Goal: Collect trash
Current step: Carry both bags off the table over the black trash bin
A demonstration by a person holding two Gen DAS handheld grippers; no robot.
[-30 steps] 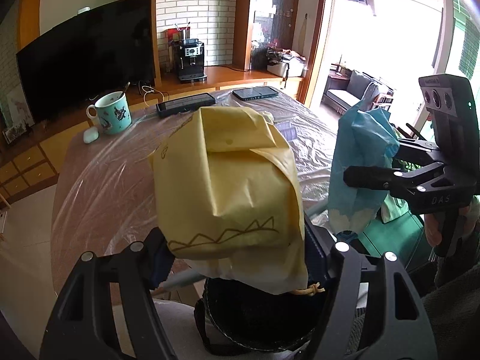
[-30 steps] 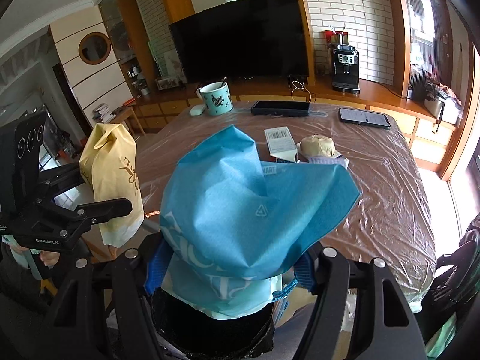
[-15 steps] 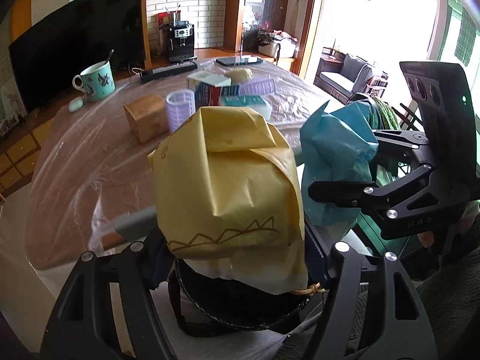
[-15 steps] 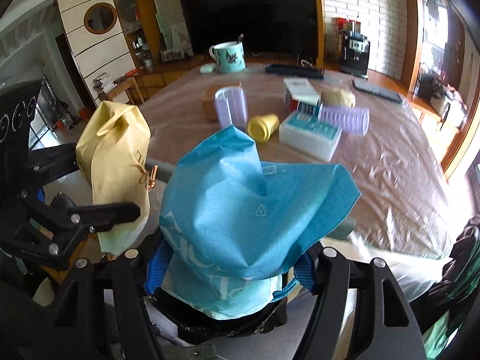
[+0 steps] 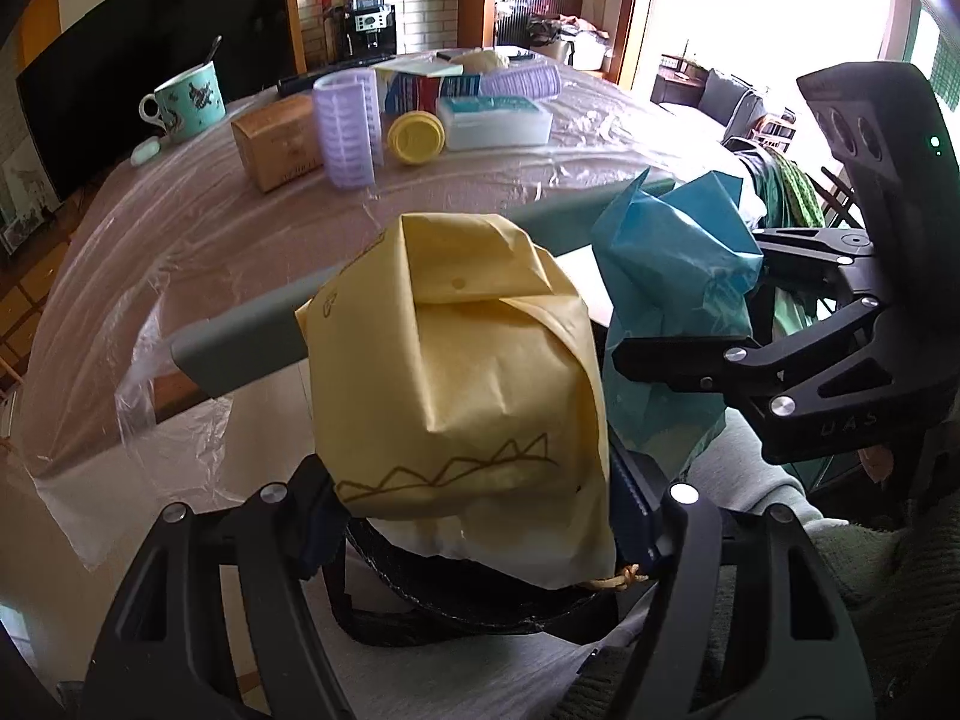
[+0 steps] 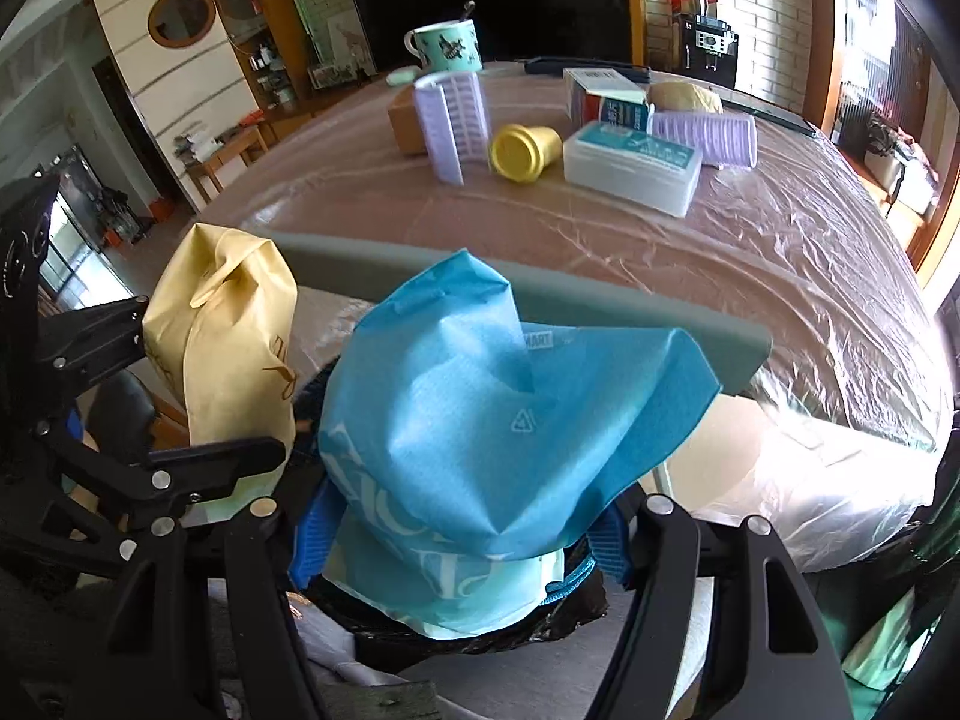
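Trash lies in a loose group on the far part of the desk (image 6: 780, 228), which is covered with clear plastic sheet: a brown box (image 5: 277, 144), an upright ribbed lilac cup (image 5: 349, 127), a second lilac cup (image 6: 703, 137) on its side, a yellow cup (image 6: 523, 151) tipped over, a flat white and teal pack (image 6: 633, 165) and a small carton (image 6: 606, 97). A teal mug (image 5: 187, 103) with a spoon in it stands apart, further back. Whether the cups hold anything cannot be told.

Near the desk's front edge, the left tool (image 5: 474, 516) is pinched on a crumpled yellow paper bag (image 5: 456, 372), its blue pads pressed into the bag's lower sides. Just beside it, the right tool (image 6: 462, 540) is likewise clamped on a crumpled blue bag (image 6: 492, 414). A black bin bag (image 5: 468, 606) hangs open below both tools, its inside hidden.
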